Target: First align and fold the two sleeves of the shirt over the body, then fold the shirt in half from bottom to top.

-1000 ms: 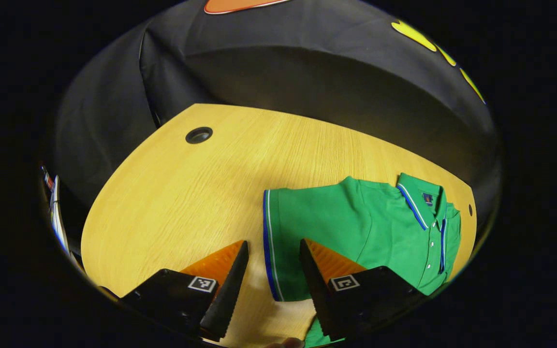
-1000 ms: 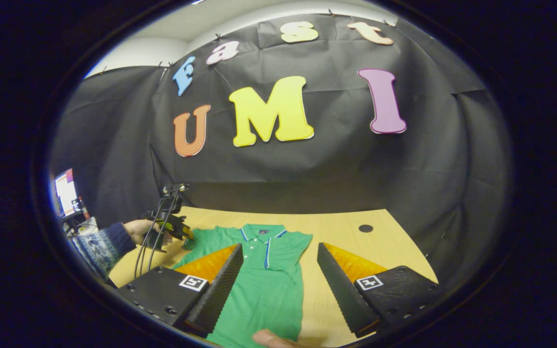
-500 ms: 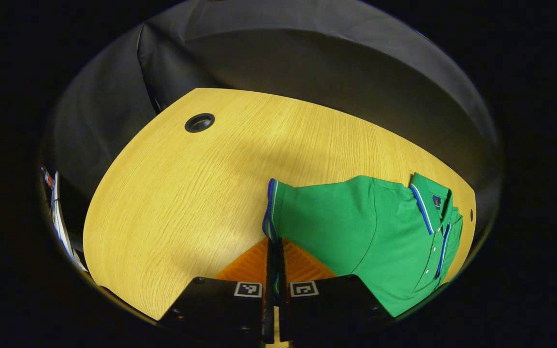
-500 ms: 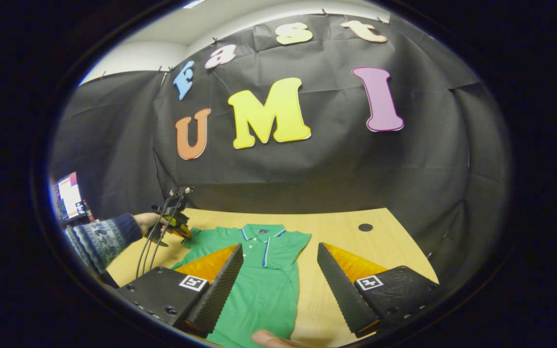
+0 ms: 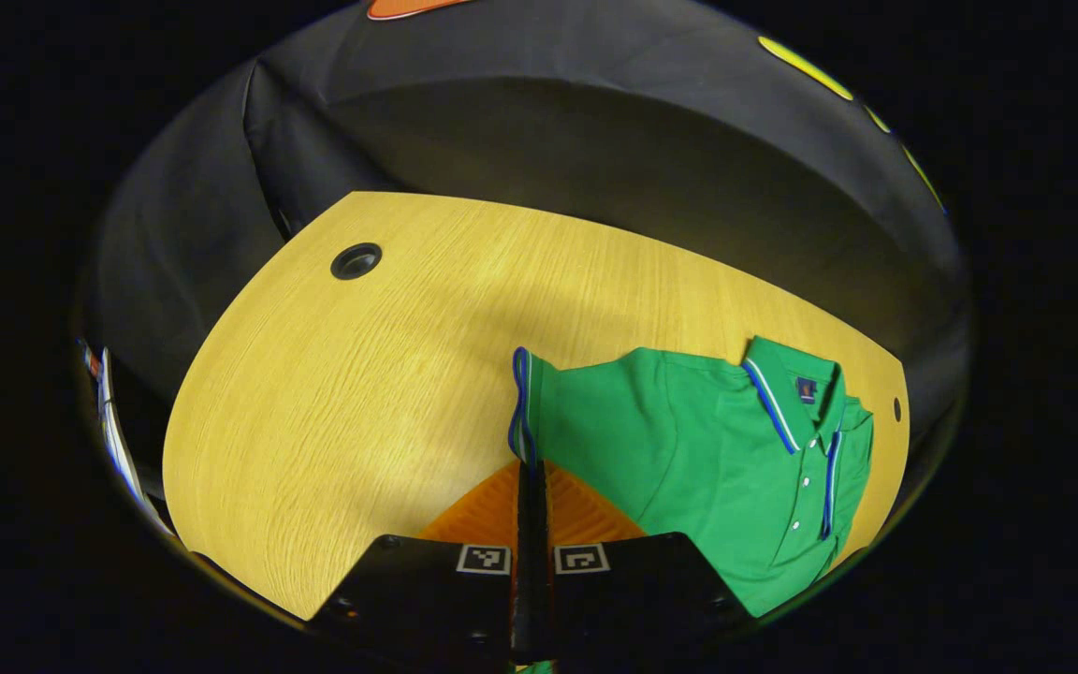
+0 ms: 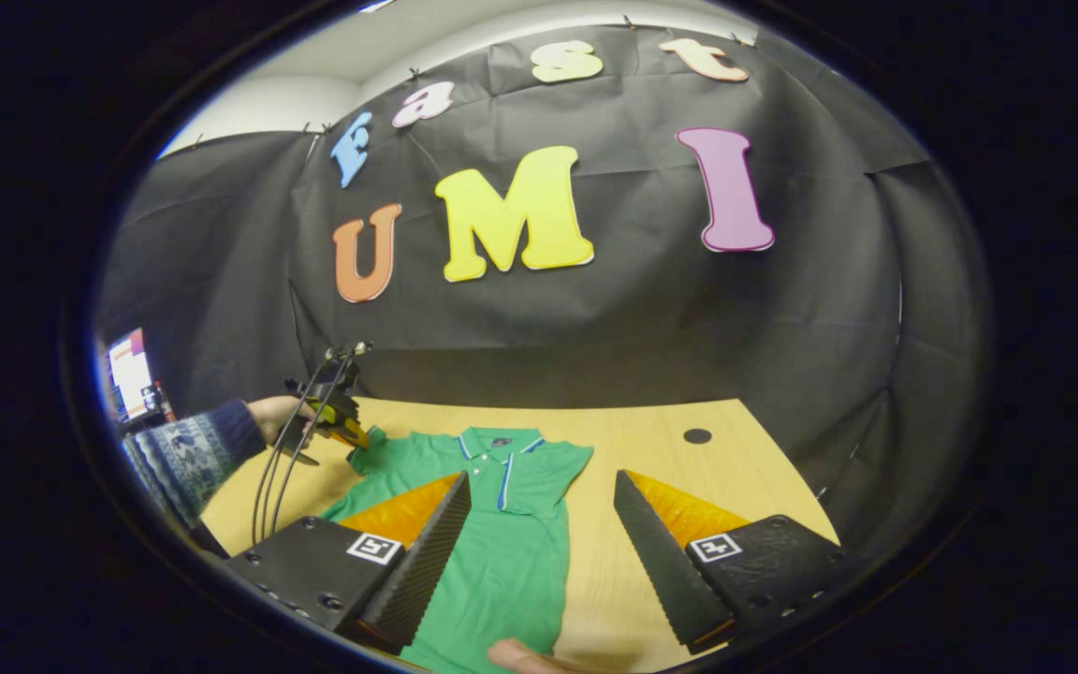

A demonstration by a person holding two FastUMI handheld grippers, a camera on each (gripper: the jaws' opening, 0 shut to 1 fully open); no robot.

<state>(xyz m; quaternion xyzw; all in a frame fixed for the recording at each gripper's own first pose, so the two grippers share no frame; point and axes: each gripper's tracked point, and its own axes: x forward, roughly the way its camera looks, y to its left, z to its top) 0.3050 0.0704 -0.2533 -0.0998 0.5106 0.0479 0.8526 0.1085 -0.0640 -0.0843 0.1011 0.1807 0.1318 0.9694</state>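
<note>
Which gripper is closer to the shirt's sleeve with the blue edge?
Left. The left gripper is shut on the sleeve; the right gripper hangs open above the shirt's lower body.

Recording booth, black cloth wall [image 6: 595, 318]; wooden desk [image 5: 333, 393] (cable grommet [image 5: 356, 261])

The left hand-held gripper [image 5: 531, 468] has closed on the shirt's sleeve [image 5: 586, 412], lifting it

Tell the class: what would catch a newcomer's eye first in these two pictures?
The bright green shirt spread on the yellow wooden table. Next, the left hand-held gripper, shut on the shirt's striped sleeve cuff at the near edge. The right hand-held gripper hangs open above the shirt body.
</note>
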